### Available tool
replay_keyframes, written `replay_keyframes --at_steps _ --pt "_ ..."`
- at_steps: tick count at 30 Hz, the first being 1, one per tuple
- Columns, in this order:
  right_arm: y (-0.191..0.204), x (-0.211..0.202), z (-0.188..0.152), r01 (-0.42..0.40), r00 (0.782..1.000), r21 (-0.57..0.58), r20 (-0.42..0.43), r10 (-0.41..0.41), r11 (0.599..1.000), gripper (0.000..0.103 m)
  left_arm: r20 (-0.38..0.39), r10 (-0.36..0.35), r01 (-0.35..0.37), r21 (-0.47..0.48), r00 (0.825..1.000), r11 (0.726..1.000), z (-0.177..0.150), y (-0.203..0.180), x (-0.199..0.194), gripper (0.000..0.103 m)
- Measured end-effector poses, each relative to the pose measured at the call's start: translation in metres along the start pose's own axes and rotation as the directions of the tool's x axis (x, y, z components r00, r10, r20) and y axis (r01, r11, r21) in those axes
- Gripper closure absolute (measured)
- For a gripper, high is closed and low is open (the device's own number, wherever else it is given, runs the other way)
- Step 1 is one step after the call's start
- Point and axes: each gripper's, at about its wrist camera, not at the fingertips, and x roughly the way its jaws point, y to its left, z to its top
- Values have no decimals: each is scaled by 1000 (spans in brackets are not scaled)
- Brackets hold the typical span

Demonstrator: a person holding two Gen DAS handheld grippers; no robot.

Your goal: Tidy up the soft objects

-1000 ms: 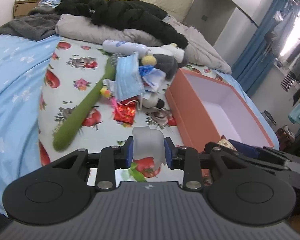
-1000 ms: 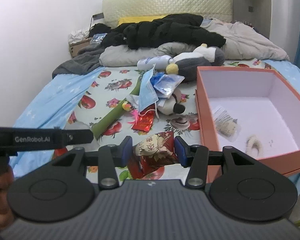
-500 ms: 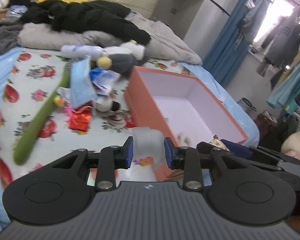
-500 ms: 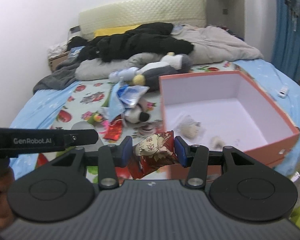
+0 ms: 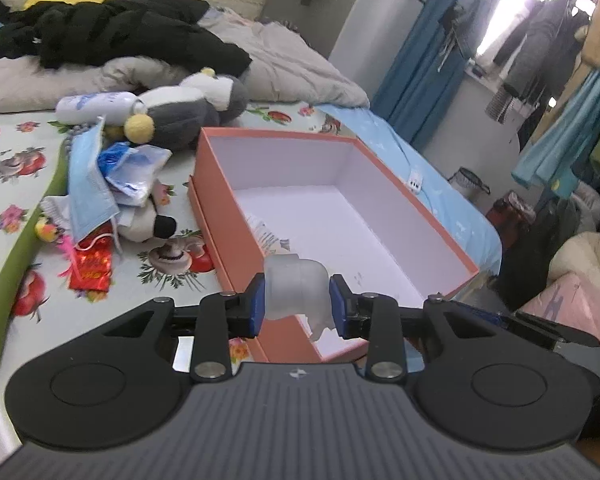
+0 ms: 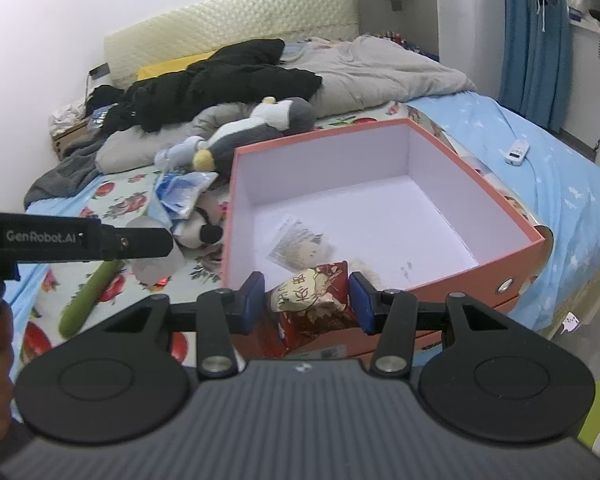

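Observation:
An orange box [image 5: 220, 184] [image 6: 512, 240] with a white inside lies open on the bed. My left gripper [image 5: 297, 300] is shut on a translucent soft lump [image 5: 294, 286], held over the box's near left wall. My right gripper [image 6: 307, 300] is shut on a red and cream patterned pouch [image 6: 312, 300], held over the box's near wall. Inside the box lie a clear packet [image 6: 300, 244] and a small pale fluffy thing [image 6: 366, 270], partly hidden behind the pouch. The left gripper's body [image 6: 72, 238] crosses the right wrist view at left.
Left of the box is a heap: a grey and white plush penguin [image 5: 180, 114], a blue face mask [image 5: 86, 188], blue packets [image 5: 134, 168], a red packet [image 5: 92, 266], a long green plush [image 5: 16, 248] and a white bottle [image 5: 96, 104]. Black clothes and a grey quilt lie behind.
Both grippers have swung right, from over the flowered sheet to the box's near edge, each still gripping its object. The box now fills the middle of both views.

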Motion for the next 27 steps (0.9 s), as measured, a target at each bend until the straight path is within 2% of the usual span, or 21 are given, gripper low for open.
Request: replay_keyframes --at_steps 7,14,21,27 --pt "-25 40 16 16 1000 44 -23 -15 999 53 -61 -13 14 23 998 1000 22 -1 54 65" --pt "-36 76 32 35 998 26 -60 -33 999 53 -96 -27 30 29 995 999 44 -4 97 65" --pt "-54 103 36 24 994 47 -106 -19 999 53 -137 -16 21 35 990 999 56 -6 135 65" --pt "-71 125 34 50 990 73 -133 -40 996 53 -162 -21 28 42 987 999 61 -8 162 64"
